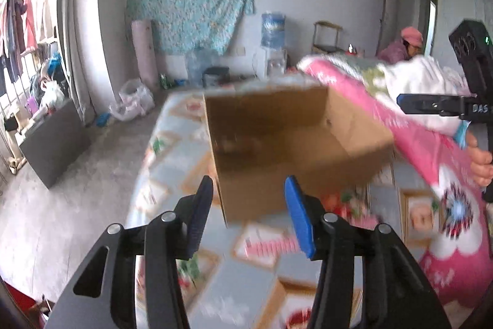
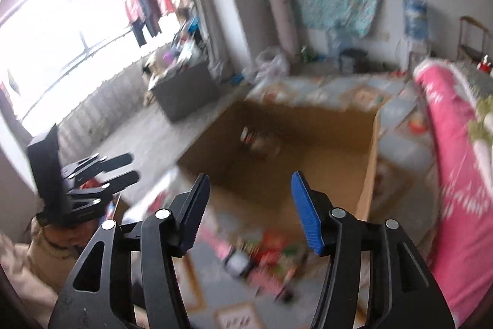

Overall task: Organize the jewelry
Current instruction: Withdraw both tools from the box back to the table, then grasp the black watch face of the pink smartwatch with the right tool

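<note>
An open brown cardboard box (image 1: 295,150) stands on a bed with a patterned sheet; it also shows in the right wrist view (image 2: 308,150). Small dark items lie blurred at its bottom (image 2: 258,141); I cannot tell what they are. My left gripper (image 1: 248,215) is open and empty, in front of the box's near corner. My right gripper (image 2: 249,211) is open and empty, above the sheet before the box. Blurred colourful small objects (image 2: 271,252) lie on the sheet under it. Each gripper shows in the other's view: the right one (image 1: 437,107), the left one (image 2: 101,174).
A pink floral quilt (image 1: 431,162) is piled right of the box, also seen in the right wrist view (image 2: 456,174). A grey cabinet (image 1: 52,141) stands on the floor to the left. A person in a pink hat (image 1: 406,45) sits at the back.
</note>
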Motion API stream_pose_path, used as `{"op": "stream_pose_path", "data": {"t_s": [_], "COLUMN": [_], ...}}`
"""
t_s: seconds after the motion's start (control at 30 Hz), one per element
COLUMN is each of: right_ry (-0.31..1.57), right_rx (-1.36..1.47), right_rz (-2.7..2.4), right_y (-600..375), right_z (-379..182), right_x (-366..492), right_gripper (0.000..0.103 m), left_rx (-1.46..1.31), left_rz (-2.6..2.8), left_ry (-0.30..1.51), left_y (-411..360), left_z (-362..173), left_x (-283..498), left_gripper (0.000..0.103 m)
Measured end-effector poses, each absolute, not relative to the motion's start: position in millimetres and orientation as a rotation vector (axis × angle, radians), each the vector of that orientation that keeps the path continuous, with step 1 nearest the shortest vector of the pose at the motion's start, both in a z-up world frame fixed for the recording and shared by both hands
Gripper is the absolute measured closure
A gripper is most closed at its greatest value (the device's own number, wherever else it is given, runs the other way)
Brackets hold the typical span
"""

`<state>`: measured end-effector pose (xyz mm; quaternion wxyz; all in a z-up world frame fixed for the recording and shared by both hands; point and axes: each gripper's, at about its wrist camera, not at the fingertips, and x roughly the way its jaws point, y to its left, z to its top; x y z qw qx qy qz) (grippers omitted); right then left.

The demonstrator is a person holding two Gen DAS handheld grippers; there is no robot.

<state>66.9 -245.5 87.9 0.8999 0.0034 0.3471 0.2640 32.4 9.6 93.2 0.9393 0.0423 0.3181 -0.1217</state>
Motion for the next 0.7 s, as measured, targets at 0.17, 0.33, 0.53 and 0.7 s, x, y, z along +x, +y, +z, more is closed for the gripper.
{"op": "stream_pose_path", "data": {"t_s": [0.17,0.33,0.53,0.7], "right_ry": [0.873,0.927,0.974,0.962], "right_rx": [-0.123,-0.264,-0.376,-0.476], "right_rz": [0.632,0.666,0.652,0.649], "right_y": [-203,-169,-152,-148], "right_z": [20,-22,-48,-59], "right_x": [56,65,83,80], "right_gripper": [0.050,0.050,0.052,0.052], "left_rx": [0.111,0.142,0.147,0.114], "left_rz": [-0.258,-0.271,-0.256,-0.241], "left_ry": [0.744,0.767,0.799,0.823], "left_y": [-9,-19,-17,-5], "left_z": [30,-4,-27,-34], "left_x": [21,36,51,54], "left_gripper": [0.056,0.058,0.076,0.079]}}
